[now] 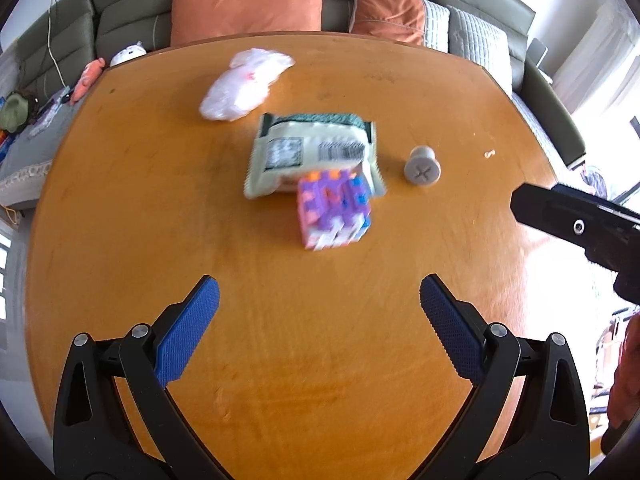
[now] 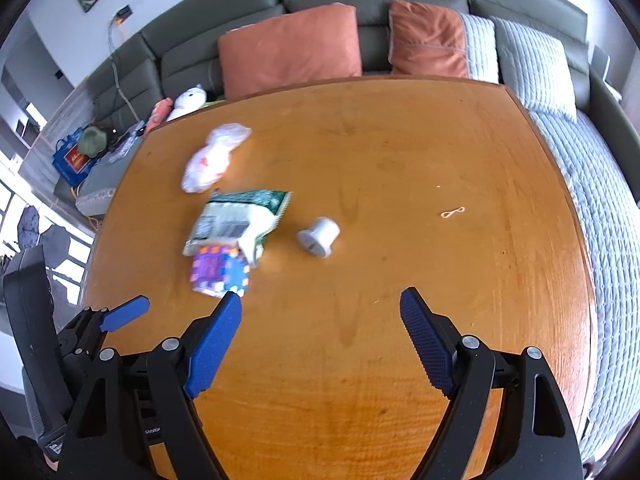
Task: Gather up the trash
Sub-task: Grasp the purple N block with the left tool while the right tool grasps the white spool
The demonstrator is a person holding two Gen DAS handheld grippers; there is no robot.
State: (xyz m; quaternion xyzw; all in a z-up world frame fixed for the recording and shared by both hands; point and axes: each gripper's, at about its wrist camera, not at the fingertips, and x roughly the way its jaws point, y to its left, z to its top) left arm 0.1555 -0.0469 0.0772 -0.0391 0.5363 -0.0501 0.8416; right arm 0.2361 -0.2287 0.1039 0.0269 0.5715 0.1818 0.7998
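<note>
Both grippers hover over the table (image 1: pixel 120 200) w/ fingers spread wide, nothing between them. Left gripper (image 1: pixel 319 300) faces the block cube (image 1: pixel 335 210), which sits near the table's middle, touching and partly overlapping the front edge of the wrapper (image 1: pixel 304 152). Plastic bag (image 1: pixel 244 84) lies just beyond the wrapper, toward the sofa (image 1: pixel 120 12). Gray spool (image 1: pixel 422 167) is on its side right of the wrapper, apart from it. Right gripper (image 2: pixel 320 302) is right of the left one; its left pad (image 2: pixel 216 344) is near the cube. Rubber band (image 2: pixel 453 212) lies well apart on the right
</note>
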